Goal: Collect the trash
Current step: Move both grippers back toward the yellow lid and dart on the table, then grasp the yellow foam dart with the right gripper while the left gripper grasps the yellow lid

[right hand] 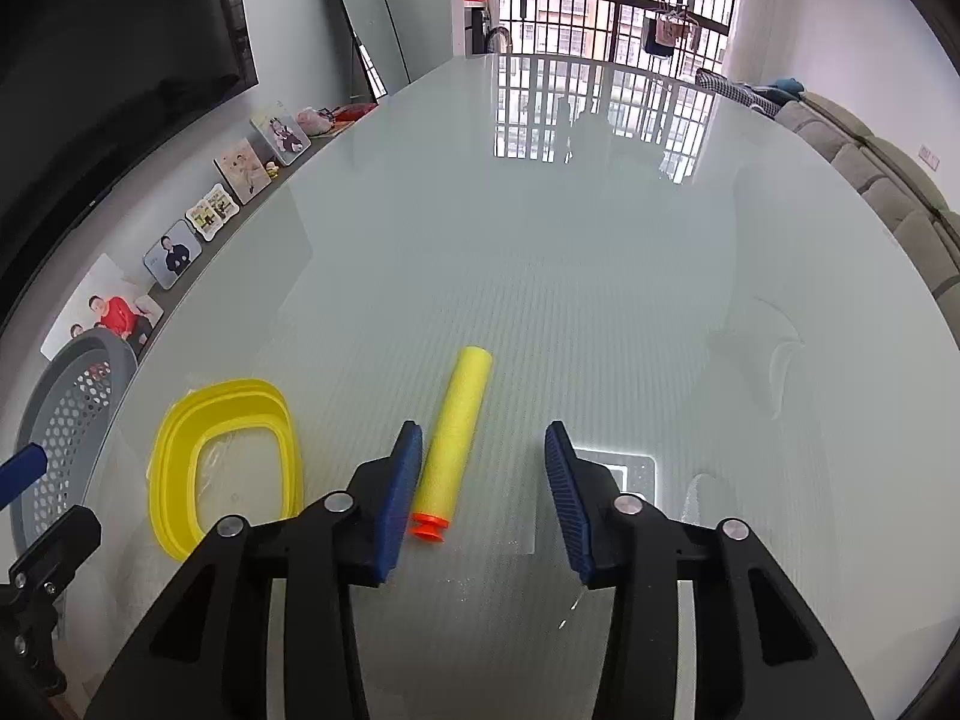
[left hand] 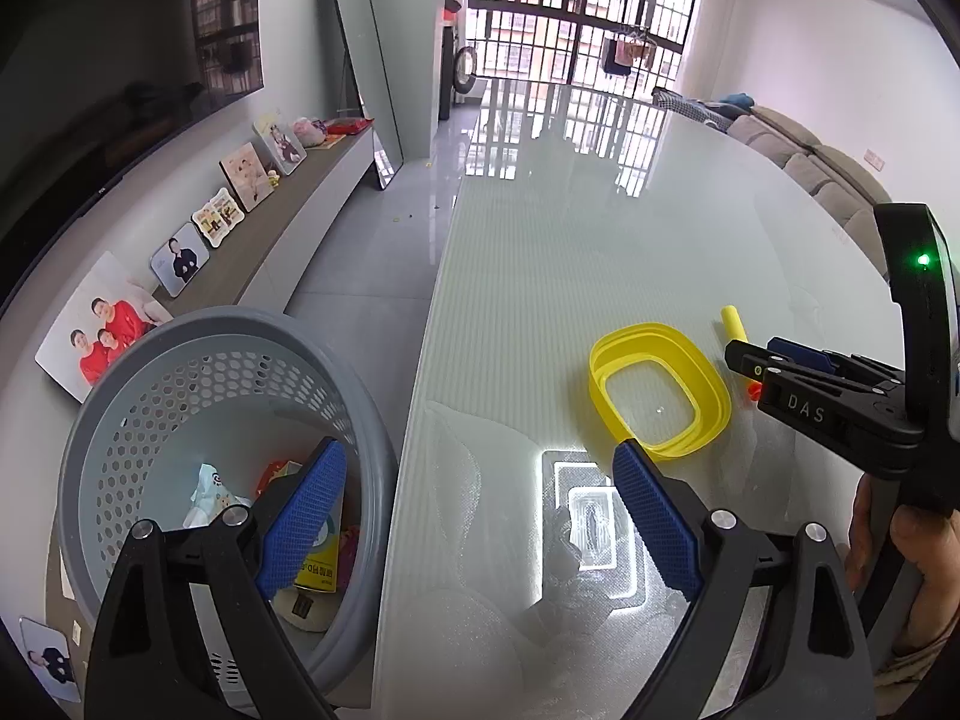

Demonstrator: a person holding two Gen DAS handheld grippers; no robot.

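A yellow foam dart with an orange suction tip (right hand: 451, 438) lies on the glass table (right hand: 540, 240). My right gripper (right hand: 483, 444) is open just above it, the dart close to its left pad. A yellow plastic lid rim (right hand: 225, 459) lies to the dart's left; it also shows in the left wrist view (left hand: 659, 387). My left gripper (left hand: 477, 468) is open and empty, straddling the table edge beside a grey perforated basket (left hand: 198, 384) that holds several wrappers. The right gripper (left hand: 804, 384) shows at the right over the dart (left hand: 734, 324).
The basket stands off the table's left edge, by a low shelf with photo frames (left hand: 180, 258). A TV hangs on the left wall. A sofa (left hand: 828, 174) runs along the right. A leaning mirror (left hand: 366, 60) stands beyond the shelf.
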